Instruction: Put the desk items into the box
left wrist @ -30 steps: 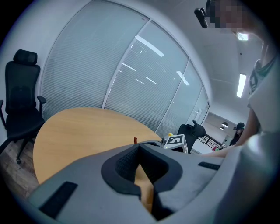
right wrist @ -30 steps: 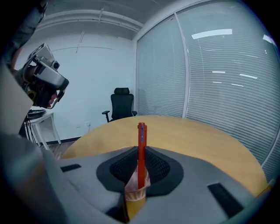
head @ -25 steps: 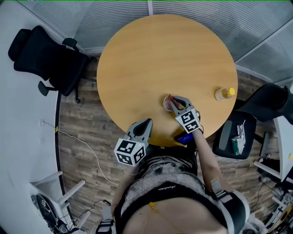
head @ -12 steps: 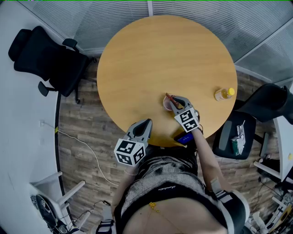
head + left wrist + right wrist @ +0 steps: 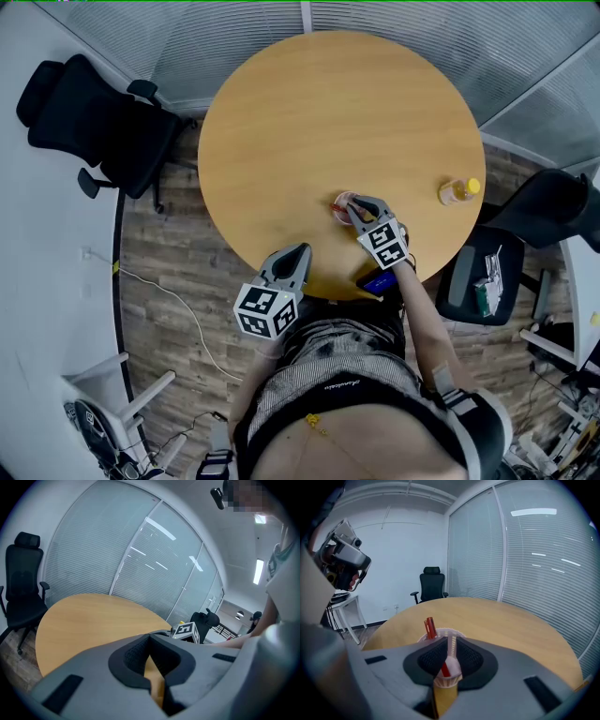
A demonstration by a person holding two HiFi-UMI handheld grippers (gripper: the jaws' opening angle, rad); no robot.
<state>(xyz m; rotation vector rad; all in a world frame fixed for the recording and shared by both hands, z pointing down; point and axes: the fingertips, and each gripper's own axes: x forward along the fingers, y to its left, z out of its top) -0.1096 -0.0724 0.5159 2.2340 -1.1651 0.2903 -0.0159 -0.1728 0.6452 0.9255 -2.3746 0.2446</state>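
A pink mesh pen cup [image 5: 341, 202] with red pens [image 5: 430, 627] stands on the round wooden table [image 5: 328, 112] near its front edge. My right gripper [image 5: 354, 208] is shut on the cup's near wall; in the right gripper view the mesh wall [image 5: 451, 649] is pinched between the pads. My left gripper [image 5: 300, 251] hovers at the table's front edge, to the left of the cup, shut with nothing in it. Its tips [image 5: 150, 637] meet over bare tabletop. No box shows in any view.
A small yellow-capped bottle [image 5: 459, 191] stands at the table's right edge. A blue flat object [image 5: 380, 282] lies at the front edge below my right gripper. Black office chairs [image 5: 89, 117] stand at the left and at the right [image 5: 539, 220]. Glass walls with blinds run behind the table.
My right gripper and the pen cup have shifted slightly to the left and away from me. The left gripper has stayed in place.
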